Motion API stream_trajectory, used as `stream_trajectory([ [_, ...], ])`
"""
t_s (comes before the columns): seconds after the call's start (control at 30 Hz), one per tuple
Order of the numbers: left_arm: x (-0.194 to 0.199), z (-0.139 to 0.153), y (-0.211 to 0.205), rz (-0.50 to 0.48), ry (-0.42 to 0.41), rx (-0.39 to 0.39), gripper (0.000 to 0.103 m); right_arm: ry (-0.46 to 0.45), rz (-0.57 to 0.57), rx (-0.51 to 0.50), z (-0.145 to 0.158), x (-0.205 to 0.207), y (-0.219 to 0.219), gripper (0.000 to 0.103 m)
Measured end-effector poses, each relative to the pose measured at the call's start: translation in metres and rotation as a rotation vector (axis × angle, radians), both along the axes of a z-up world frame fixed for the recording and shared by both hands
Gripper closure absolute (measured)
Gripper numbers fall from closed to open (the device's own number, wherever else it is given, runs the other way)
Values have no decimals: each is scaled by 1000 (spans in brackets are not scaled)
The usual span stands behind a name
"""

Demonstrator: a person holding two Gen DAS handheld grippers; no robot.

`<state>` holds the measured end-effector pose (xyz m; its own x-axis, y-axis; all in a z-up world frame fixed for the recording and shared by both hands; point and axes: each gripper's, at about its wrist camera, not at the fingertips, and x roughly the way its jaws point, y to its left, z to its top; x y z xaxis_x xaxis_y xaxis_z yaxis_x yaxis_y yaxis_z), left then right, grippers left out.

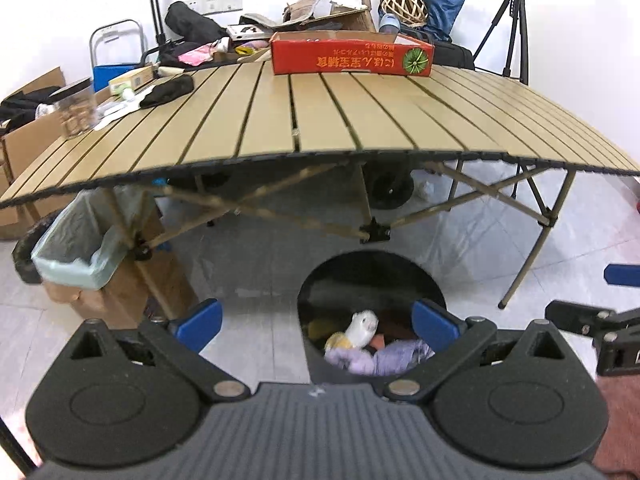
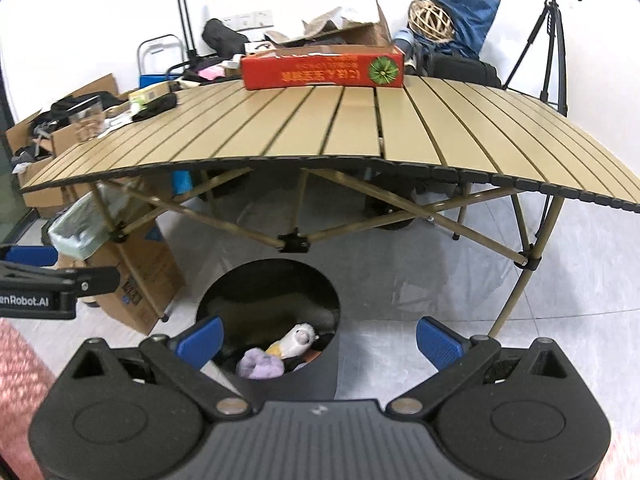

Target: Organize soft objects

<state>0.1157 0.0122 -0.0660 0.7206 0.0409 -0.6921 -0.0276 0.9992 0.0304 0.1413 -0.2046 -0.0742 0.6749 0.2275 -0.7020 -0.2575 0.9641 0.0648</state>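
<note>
A black round bin [image 1: 320, 280] [image 2: 332, 360] stands on the floor in front of the folding table. Inside it lie a white and yellow plush toy [image 1: 360, 326] [image 2: 298, 338], a lilac soft cloth [image 1: 384, 360] [image 2: 260, 364] and darker soft items. My left gripper [image 1: 318, 326] hangs open above the bin's near rim with nothing between its blue fingers [image 1: 200, 322]. My right gripper [image 2: 320, 340] is also open and empty, just right of the bin's mouth. Each gripper shows at the edge of the other's view: the right gripper [image 1: 592, 320], the left gripper [image 2: 60, 280].
A slatted tan folding table [image 1: 320, 120] [image 2: 360, 128] carries a red carton [image 1: 352, 56] [image 2: 324, 68], a black cloth [image 1: 168, 90] and a glass jar [image 1: 78, 112]. Cardboard boxes and a lined waste bin [image 1: 76, 248] sit at the left. A tripod [image 1: 512, 20] stands at the right.
</note>
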Motion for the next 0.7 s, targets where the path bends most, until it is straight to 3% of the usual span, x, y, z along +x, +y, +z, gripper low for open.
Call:
stream_trajectory([
  [0.3,-55,-4,15,36,22,-3,0,1,2,14,9,-45,2,0],
  [0.7,-70,2,7,5,4,1,0,36,-10,13,6,-67,-1,0],
])
